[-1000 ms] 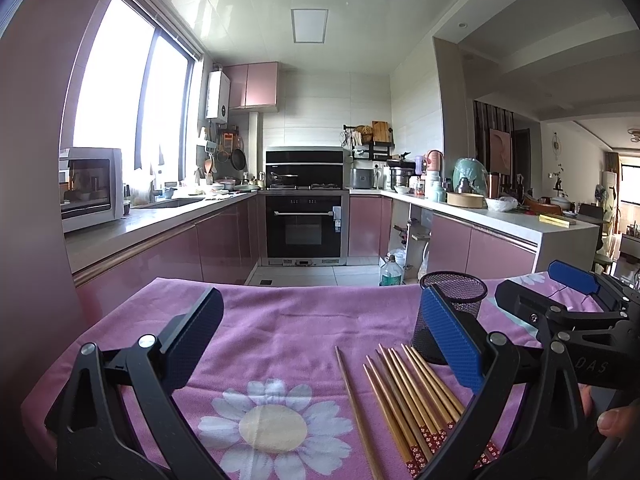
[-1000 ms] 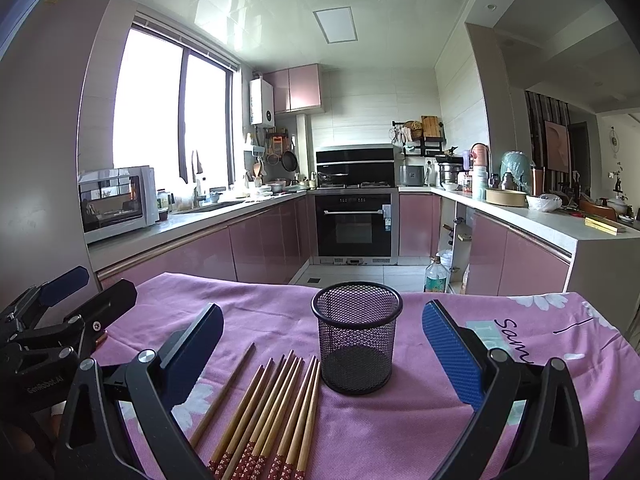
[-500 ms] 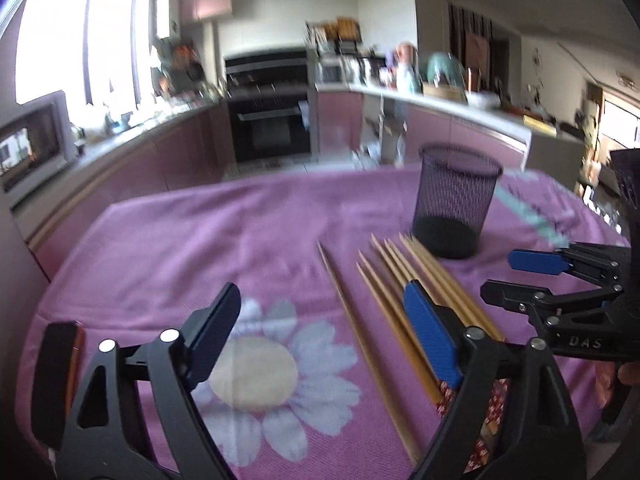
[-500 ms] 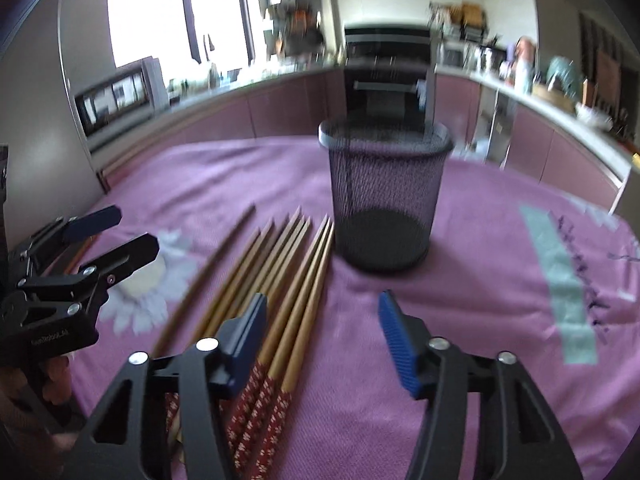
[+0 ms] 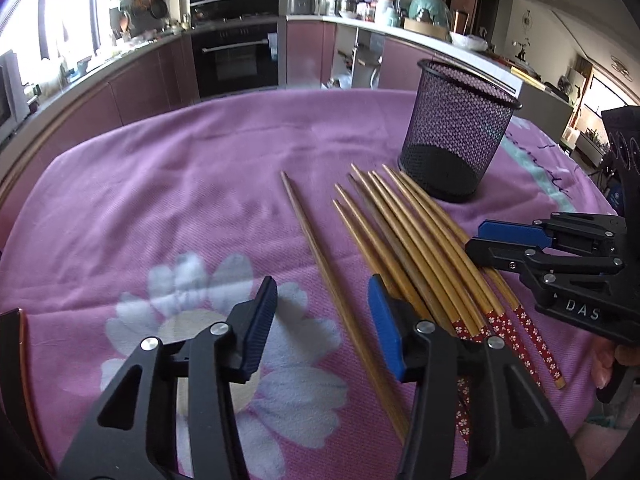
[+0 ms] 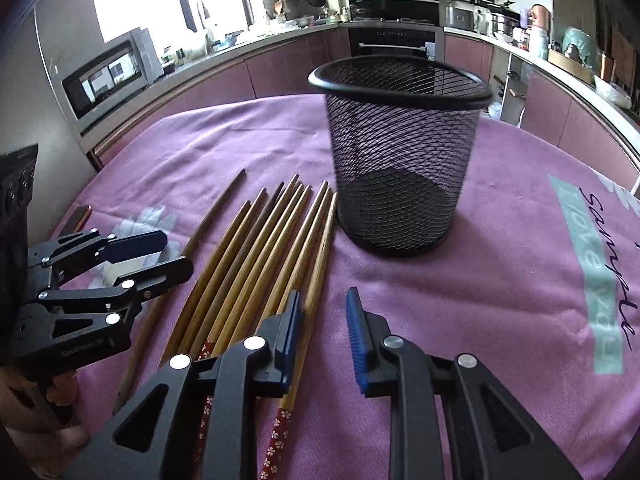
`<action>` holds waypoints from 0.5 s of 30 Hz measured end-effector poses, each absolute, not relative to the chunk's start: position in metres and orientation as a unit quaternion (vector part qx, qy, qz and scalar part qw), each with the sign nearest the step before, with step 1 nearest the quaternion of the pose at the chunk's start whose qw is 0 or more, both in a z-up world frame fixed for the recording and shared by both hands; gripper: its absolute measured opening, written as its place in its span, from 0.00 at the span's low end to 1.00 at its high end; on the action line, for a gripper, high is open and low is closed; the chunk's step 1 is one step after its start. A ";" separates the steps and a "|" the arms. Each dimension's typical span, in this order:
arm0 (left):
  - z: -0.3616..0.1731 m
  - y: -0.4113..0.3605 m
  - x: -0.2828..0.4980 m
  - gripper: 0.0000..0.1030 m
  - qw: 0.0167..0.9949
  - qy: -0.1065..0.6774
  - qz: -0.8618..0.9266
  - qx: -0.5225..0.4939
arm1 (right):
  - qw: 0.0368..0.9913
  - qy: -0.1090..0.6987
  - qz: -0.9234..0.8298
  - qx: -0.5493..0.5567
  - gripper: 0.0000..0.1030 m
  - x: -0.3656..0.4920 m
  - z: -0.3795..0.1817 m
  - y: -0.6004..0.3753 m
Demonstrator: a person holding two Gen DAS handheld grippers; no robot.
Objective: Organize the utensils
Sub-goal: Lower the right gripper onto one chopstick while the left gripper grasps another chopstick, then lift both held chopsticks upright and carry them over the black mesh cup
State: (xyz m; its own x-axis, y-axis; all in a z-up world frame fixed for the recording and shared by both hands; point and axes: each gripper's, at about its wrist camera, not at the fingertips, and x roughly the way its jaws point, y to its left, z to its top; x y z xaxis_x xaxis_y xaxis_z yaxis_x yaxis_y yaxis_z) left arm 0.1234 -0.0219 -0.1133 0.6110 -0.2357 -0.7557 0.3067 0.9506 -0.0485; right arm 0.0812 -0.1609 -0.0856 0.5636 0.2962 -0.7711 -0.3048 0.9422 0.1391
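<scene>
On the surface [image 5: 168, 184], spread with a purple flowered cloth, the black mesh cup [image 6: 400, 152] stands upright with its mouth open to the top, and everything else lies to its left. Farthest from the cup, the left claw [image 5: 320, 320] hangs low over the cloth with its blue pads apart and nothing between them, straddling the single darker chopstick [image 5: 320, 256]. That stick lies alone, flat, its long axis running from the near edge toward the far side, thin tip pointing away and slightly left of the cup. Closer to the cup lies the bundle of bamboo chopsticks [image 6: 264, 248], side by side and fanned a little, their tapered tips aimed at the cup's base and nearly reaching it, their red patterned handle ends toward the near edge. Nearest the cup on this side, the right claw [image 6: 324, 328] sits open and empty, its left pad over the rightmost sticks of the bundle, its right pad above bare cloth.
</scene>
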 end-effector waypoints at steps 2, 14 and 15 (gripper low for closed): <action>-0.113 -0.024 0.124 0.44 0.896 0.416 -0.152 0.047 | 0.885 0.434 0.168 -0.018 0.20 0.083 -0.086 -0.156; -0.110 -0.028 0.140 0.13 0.889 0.431 -0.152 0.036 | 0.879 0.442 0.179 0.013 0.05 0.096 -0.085 -0.158; -0.110 -0.027 0.141 0.12 0.889 0.431 -0.151 0.029 | 0.879 0.440 0.182 0.019 0.05 0.095 -0.083 -0.160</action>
State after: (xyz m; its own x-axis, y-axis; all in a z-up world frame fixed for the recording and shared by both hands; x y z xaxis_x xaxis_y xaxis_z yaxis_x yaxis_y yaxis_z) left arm 0.1408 -0.0269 -0.1101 0.5822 -0.2436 -0.7757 0.2932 0.9528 -0.0792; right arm 0.0952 -0.1595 -0.0834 0.5465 0.3364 -0.7669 -0.3037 0.9330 0.1929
